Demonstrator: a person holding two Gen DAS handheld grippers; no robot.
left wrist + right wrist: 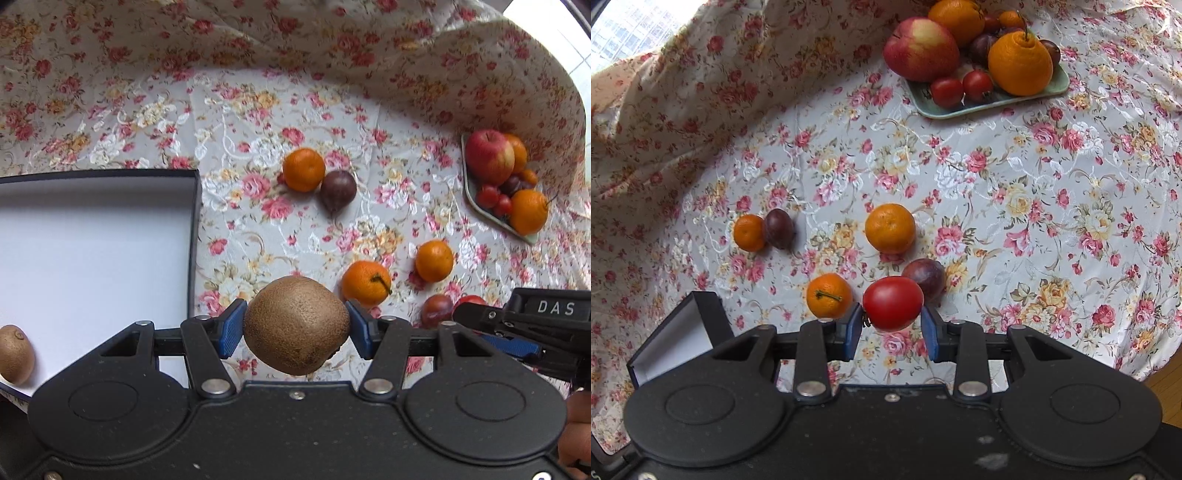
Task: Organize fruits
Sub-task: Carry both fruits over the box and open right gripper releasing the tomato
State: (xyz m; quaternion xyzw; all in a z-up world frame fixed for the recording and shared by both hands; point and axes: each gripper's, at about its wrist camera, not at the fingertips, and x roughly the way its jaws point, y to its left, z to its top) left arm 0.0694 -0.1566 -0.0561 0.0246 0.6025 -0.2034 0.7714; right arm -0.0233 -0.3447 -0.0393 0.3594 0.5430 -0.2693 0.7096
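My left gripper (295, 326) is shut on a brown kiwi (295, 325), held above the floral cloth just right of a white-lined box (92, 240). A second kiwi (14, 354) lies in the box's near left corner. My right gripper (892, 326) is shut on a red tomato (893, 302); it also shows at the right edge of the left wrist view as the right gripper (517, 332). Loose on the cloth lie three mandarins (890, 228) (828, 295) (749, 232) and two dark plums (778, 228) (925, 277).
A pale green tray (960, 109) at the far right holds an apple (921, 48), a large orange (1020, 62), cherry tomatoes and plums. The box's dark corner (701, 325) stands left of my right gripper. The cloth rises in folds behind. A hand (576, 435) is at the lower right.
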